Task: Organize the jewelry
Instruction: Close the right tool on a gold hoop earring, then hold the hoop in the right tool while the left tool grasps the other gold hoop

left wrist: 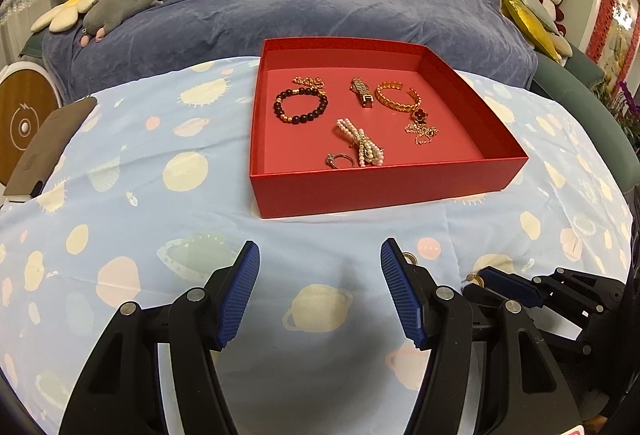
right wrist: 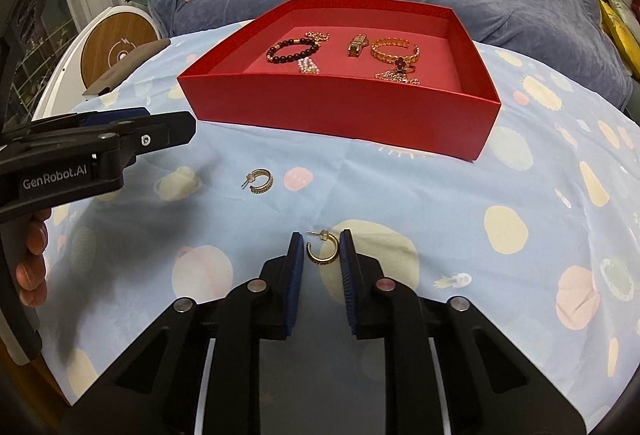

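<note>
While lying on the cloth, the gold hoop earring shows dark stones.

Red box of jewelry on cloth

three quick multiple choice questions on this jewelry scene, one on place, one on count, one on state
1. Where is the gold hoop earring?
A. on the sofa cover
B. on the cloth, between the right gripper jaws
C. on the floor

2. How many hoop earrings lie outside the red box?
A. one
B. two
C. four

3. How do the left gripper jaws stand?
A. wide apart, nothing between
B. shut on a ring
C. shut on a bracelet

Key:
1 B, the right wrist view shows it flanked by both jaws.
2 B, a second hoop earring lies further left on the cloth.
3 A, only bare cloth shows between them.
</note>
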